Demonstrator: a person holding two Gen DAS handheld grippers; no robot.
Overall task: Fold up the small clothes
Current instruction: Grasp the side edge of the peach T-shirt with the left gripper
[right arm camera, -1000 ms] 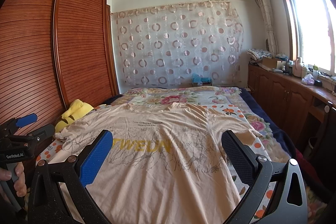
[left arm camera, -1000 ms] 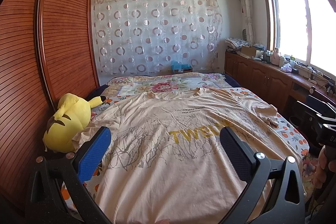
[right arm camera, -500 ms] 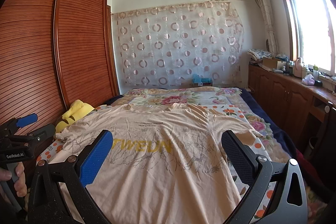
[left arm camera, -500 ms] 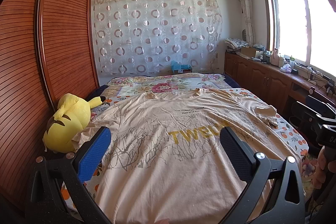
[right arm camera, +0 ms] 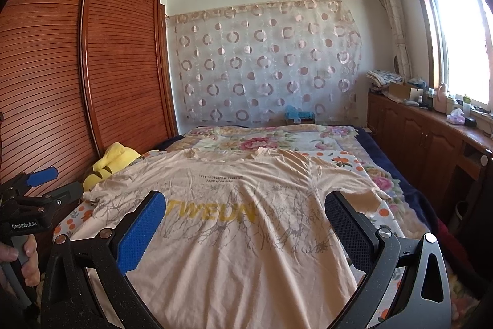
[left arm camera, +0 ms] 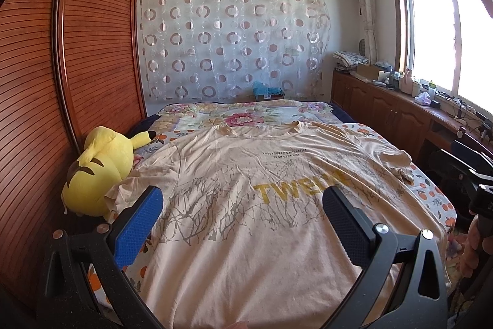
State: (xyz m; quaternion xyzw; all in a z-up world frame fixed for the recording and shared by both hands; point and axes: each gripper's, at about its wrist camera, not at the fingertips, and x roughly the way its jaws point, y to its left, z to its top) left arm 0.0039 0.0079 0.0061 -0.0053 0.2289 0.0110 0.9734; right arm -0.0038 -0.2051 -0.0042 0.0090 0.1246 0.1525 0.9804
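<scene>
A peach T-shirt (left arm camera: 252, 205) is lying flat, face up, across a floral bedspread (left arm camera: 246, 114), its collar pointing toward the far curtain (left arm camera: 234, 42). The left gripper (left arm camera: 243, 224) is hovering above the shirt's lower half with its jaws spread wide, grasping nothing. The right gripper (right arm camera: 246, 227) is hovering likewise over the shirt (right arm camera: 240, 224), jaws wide apart and gripping nothing. A yellow plush toy (left arm camera: 98, 171) is resting at the bed's left edge, touching the shirt's left sleeve, beside a wooden wardrobe (left arm camera: 61, 67). A window (left arm camera: 443, 33) is shining brightly on the right.
</scene>
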